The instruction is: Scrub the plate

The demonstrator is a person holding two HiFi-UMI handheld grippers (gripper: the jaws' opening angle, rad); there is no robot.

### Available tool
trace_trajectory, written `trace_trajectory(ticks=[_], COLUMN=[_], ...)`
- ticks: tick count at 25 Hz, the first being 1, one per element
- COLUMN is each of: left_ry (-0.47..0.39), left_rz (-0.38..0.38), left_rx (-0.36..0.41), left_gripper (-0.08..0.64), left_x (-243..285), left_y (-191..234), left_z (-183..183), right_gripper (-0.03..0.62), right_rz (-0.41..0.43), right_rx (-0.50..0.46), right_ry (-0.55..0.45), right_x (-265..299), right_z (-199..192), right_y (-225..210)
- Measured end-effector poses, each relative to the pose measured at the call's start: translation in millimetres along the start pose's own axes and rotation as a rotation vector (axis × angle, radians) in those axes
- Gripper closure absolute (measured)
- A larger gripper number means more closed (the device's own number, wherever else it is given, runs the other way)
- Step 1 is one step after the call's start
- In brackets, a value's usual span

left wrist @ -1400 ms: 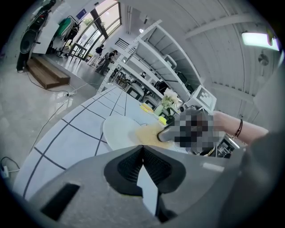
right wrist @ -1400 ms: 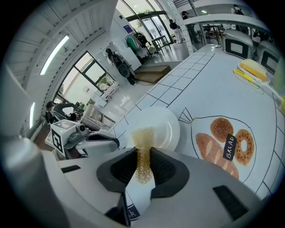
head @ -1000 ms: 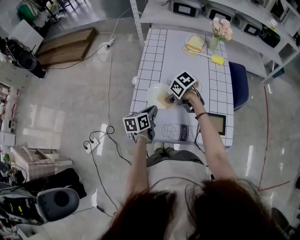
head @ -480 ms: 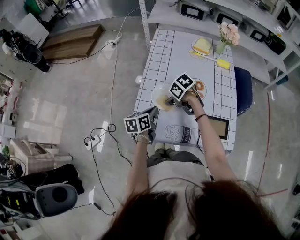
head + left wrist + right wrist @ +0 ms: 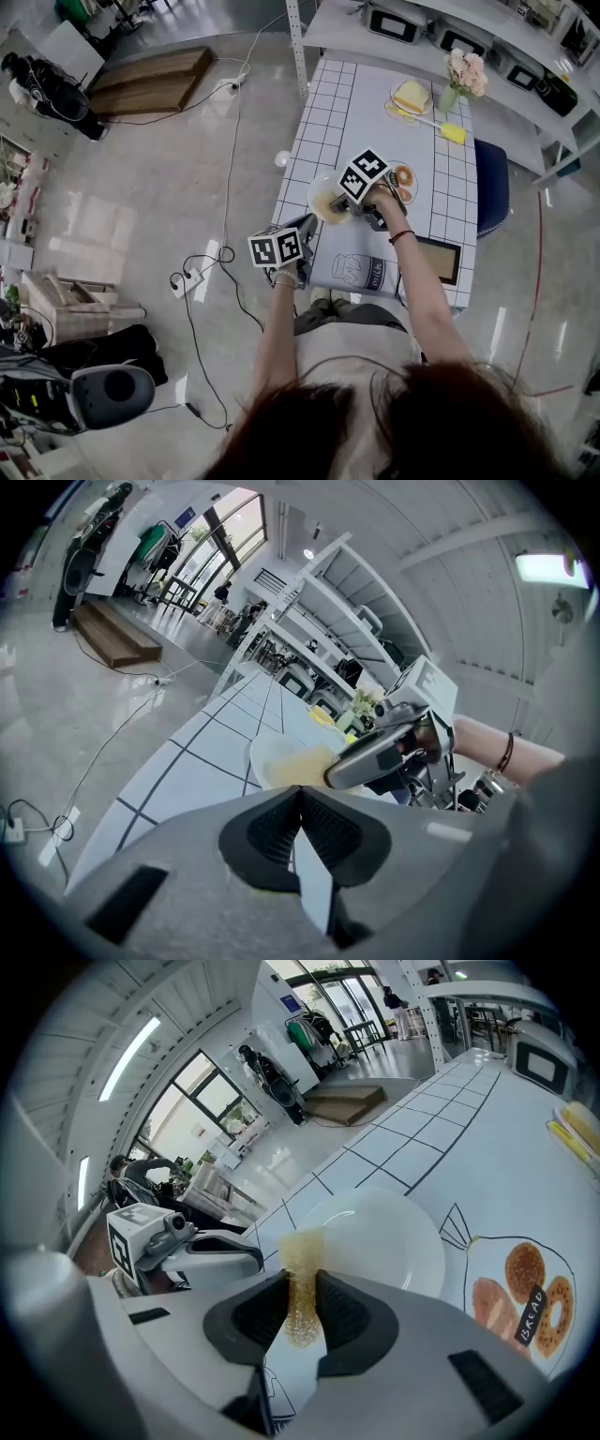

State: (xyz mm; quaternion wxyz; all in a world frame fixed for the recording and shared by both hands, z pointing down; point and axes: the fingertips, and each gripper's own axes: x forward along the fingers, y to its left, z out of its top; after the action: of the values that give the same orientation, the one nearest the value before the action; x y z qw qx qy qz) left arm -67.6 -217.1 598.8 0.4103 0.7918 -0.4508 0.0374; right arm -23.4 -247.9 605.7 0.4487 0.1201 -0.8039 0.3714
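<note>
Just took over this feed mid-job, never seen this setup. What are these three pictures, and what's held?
No robot arm: a person holds a two-jaw gripper in each hand. The head view looks down from the person's head; the other two ride on the grippers, looking along their jaws. On the gridded table lies a white plate. The right gripper is shut on a yellow scrub pad that reaches the plate. The left gripper is shut and empty, short of the plate.

This is a lab or test hall, not a home: a polished floor (image 5: 122, 169) strewn with cables (image 5: 217, 255), metal shelving (image 5: 328, 36) carrying boxy appliances (image 5: 391, 22), and tall windows (image 5: 183, 1110). The worktop (image 5: 361, 122) has a grid-printed cloth and is staged like a kitchen.
</note>
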Motion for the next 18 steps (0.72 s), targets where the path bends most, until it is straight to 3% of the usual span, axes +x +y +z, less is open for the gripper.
trace_trajectory(ticks=[18], left_ry=[-0.008], left_rz=[-0.001], left_rx=[0.002], left_gripper=[0.549], left_x=[-1.6], left_y=[8.3], left_z=[11.8], right_gripper=[0.512], right_rz=[0.016], right_rx=[-0.007], right_ry=[-0.006], right_x=[7.8], right_z=[18.3], right_y=[2.6])
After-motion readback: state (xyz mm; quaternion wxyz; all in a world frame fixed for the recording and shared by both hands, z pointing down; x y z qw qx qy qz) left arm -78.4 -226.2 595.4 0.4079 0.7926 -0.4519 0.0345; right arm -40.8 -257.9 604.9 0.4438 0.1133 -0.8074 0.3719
